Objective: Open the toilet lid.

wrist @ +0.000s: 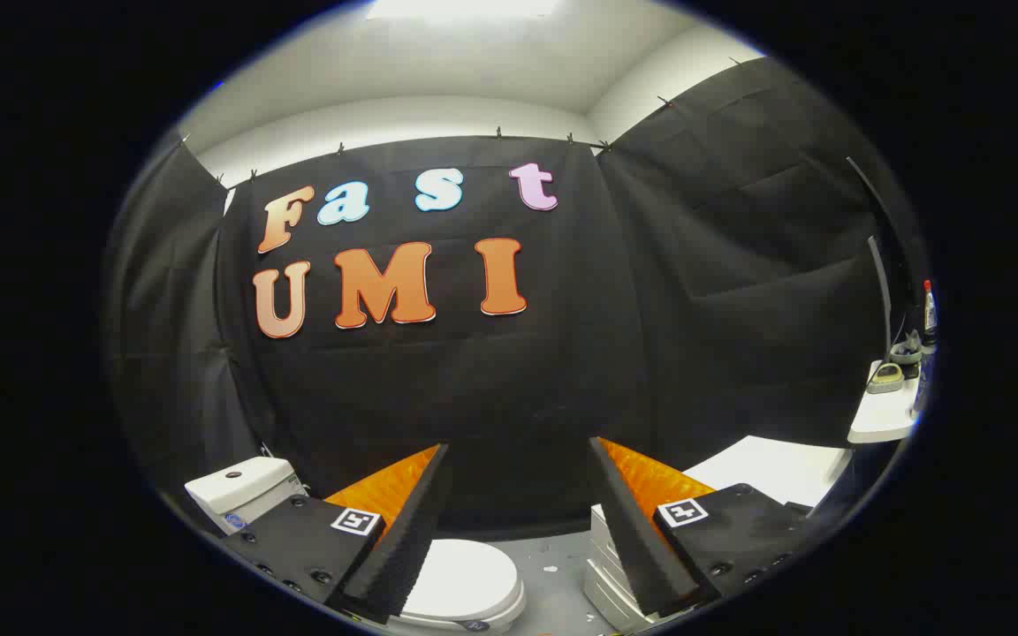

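White toilet lid (465,579) lies closed below the gripper's (518,459) spread, empty fingers.

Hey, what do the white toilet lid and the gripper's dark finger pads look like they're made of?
The closed white toilet lid, below the open gripper, looks like glossy hard plastic: smooth and evenly lit, though ceramic can't be ruled out. The dark finger pads look like matte ribbed rubber or foam, judging by their fine ridged texture and lack of shine.

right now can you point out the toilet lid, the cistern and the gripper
toilet lid (465,579): gripper view, the middle of its closed white top, below the open fingers.
cistern (239,486): gripper view, its white top cover, left of the fingers.
gripper (518,459): gripper view, the gap midway between its fingertips.
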Demonstrator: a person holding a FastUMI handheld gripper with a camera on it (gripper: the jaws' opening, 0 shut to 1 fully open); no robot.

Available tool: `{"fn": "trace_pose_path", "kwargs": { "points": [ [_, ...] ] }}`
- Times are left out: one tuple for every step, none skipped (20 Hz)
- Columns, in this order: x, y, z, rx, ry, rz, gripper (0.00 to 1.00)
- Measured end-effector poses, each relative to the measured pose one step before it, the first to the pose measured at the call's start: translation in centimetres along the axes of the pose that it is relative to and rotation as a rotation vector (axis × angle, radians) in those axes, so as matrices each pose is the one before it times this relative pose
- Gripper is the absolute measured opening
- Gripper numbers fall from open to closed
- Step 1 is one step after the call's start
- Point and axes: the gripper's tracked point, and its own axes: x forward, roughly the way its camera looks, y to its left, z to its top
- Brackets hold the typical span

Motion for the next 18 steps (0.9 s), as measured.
{"fn": "trace_pose_path", "kwargs": {
  "points": [
    [-0.052, 0.02, -0.087, -0.00068, 0.00009, 0.00033, 0.98],
    [0.115, 0.016, 0.108, -0.00037, 0.00028, 0.0008, 0.98],
    [-0.065, 0.092, 0.036, -0.00012, 0.00056, 0.00153, 0.98],
    [0.019, 0.083, -0.075, 0.00003, 0.00086, 0.00077, 0.98],
    [0.006, 0.061, -0.092, 0.00005, 0.00174, 0.00112, 0.98],
    [0.053, 0.079, -0.095, -0.00005, 0.00248, 0.0012, 0.98],
    [-0.061, 0.069, -0.144, 0.00001, 0.00303, 0.00099, 0.98],
    [0.044, 0.085, -0.036, 0.00046, 0.00247, 0.00047, 0.98],
    [0.051, 0.043, -0.098, 0.00106, 0.00189, 0.00029, 0.98],
    [0.01, -0.036, 0.0, 0.00144, 0.00144, 0.00004, 0.98],
    [0.06, 0.024, -0.064, 0.00175, 0.00099, 0.00077, 0.98],
    [-0.071, 0.029, -0.015, 0.00192, 0.00086, 0.00093, 0.98],
    [-0.034, 0.031, -0.084, 0.00139, 0.00031, 0.00056, 0.98],
    [0.025, 0.039, 0.033, 0.00073, 0.00008, -0.00003, 0.98],
    [0.122, -0.025, 0.023, 0.00053, -0.00008, -0.00072, 0.98],
    [-0.068, -0.099, 0.065, 0.00103, -0.00032, -0.00024, 0.98],
    [-0.017, -0.035, 0.011, 0.00157, 0.00007, -0.00024, 0.98],
    [-0.024, 0.06, -0.039, 0.00229, -0.00002, -0.00021, 0.98]
  ]
}}
